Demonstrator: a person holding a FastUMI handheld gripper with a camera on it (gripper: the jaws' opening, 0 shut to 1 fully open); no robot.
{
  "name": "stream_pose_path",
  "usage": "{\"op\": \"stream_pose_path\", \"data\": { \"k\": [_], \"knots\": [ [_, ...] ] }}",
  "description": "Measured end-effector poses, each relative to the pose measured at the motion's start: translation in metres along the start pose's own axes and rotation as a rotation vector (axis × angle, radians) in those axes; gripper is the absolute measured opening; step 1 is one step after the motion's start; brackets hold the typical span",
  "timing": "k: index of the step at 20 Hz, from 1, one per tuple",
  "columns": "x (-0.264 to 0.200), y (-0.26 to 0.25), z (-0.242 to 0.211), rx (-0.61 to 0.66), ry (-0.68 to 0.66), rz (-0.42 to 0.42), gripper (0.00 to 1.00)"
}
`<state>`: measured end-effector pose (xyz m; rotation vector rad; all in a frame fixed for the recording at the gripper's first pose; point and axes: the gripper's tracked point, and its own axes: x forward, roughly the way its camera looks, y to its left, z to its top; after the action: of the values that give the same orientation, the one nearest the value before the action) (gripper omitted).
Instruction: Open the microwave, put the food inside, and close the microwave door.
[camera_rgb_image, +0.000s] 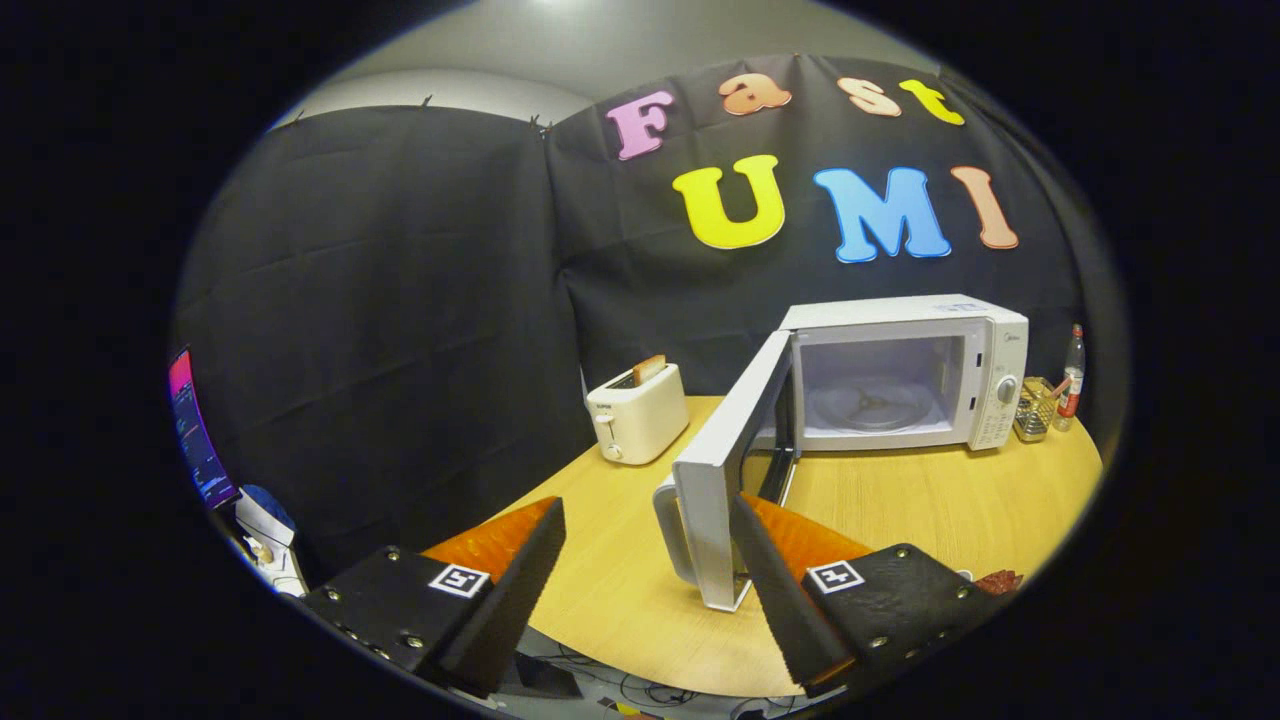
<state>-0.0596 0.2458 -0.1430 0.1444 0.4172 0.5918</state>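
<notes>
Your gripper sits low over the near edge of the round wooden table, its fingers spread wide apart and grasping nothing; the swung-out microwave door stands between the fingertips, its outer edge and handle just ahead of them, closer to your right finger; whether that finger touches the door you cannot tell from here; a small dark reddish item, possibly the food, lies on the table just beside the right finger's outer side, too much hidden to identify; beyond the fingers, the microwave stands on the far side of the table with its door fully open, the cavity lit and the turntable bare; a white toaster with a slice in its slot sits to the left of the microwave, well apart from it; a small wire basket and a bottle stand just beside the microwave's control panel on its right; off the table to your left, a lit screen glows.
</notes>
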Motion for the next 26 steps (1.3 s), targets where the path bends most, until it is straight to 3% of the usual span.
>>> {"op": "stream_pose_path", "data": {
  "k": [14, 26],
  "knots": [
    [-0.048, -0.171, -0.021, 0.071, 0.018, -0.302, 0.99],
    [-0.075, -0.255, -0.085, 0.224, 0.118, -0.471, 0.99]
  ]
}}
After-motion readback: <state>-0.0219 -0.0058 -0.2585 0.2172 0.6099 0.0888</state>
